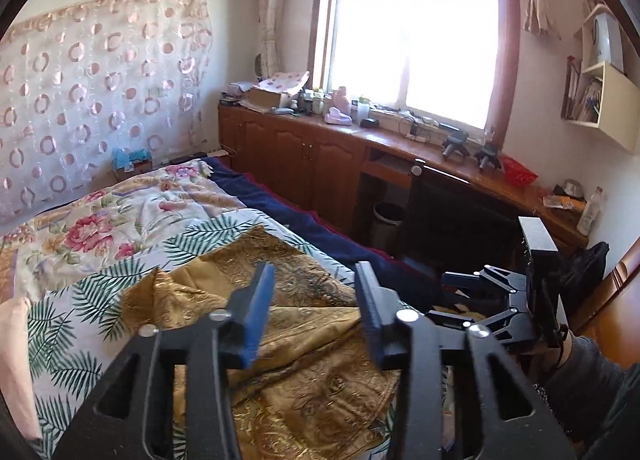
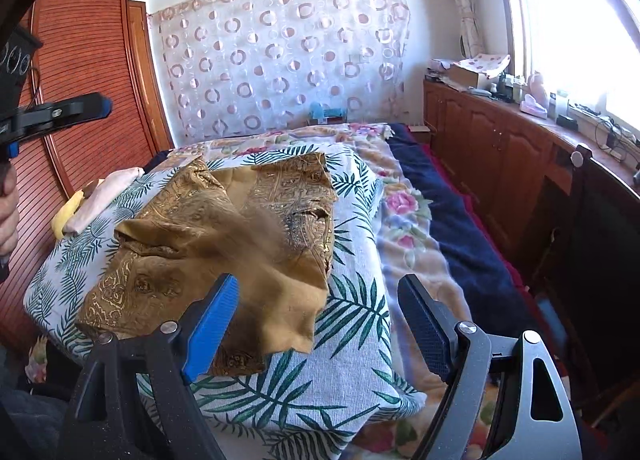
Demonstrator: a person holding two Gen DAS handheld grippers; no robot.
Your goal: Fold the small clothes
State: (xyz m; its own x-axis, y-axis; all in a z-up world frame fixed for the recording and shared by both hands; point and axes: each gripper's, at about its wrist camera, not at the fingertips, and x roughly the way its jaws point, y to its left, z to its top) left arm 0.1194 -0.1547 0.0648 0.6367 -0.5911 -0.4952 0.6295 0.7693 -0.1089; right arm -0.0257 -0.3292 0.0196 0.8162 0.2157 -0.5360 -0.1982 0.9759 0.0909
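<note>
A bedroom scene, seen from two cameras mounted on hand-held grippers. A small gold-brown patterned garment (image 2: 224,244) lies crumpled and partly doubled over on a white cloth printed with green palm leaves (image 2: 352,300), which covers a raised pad on the bed. In the right wrist view the garment fills the centre, its loose plain-backed corner drooping toward six o'clock. The right gripper (image 2: 320,324) hangs above the near edge of the leaf cloth with its jaws spread wide and nothing between them; its blue left finger (image 2: 210,330) overlaps the garment's near edge in the view, though contact cannot be judged. At nine o'clock in that view the left gripper (image 2: 86,107) appears from the side, held up well clear of the cloth by a hand (image 2: 8,216). In the left wrist view the left gripper (image 1: 316,312) sits partly open over the garment (image 1: 312,364), gripping nothing. A folded pale pink item (image 2: 108,196) rests at the leaf cloth's far left corner. Beneath are a floral quilt (image 1: 120,212) and a navy blanket (image 2: 460,220). A wooden cabinet run (image 1: 300,156) under a bright window (image 1: 412,44) stands toward two o'clock.
</note>
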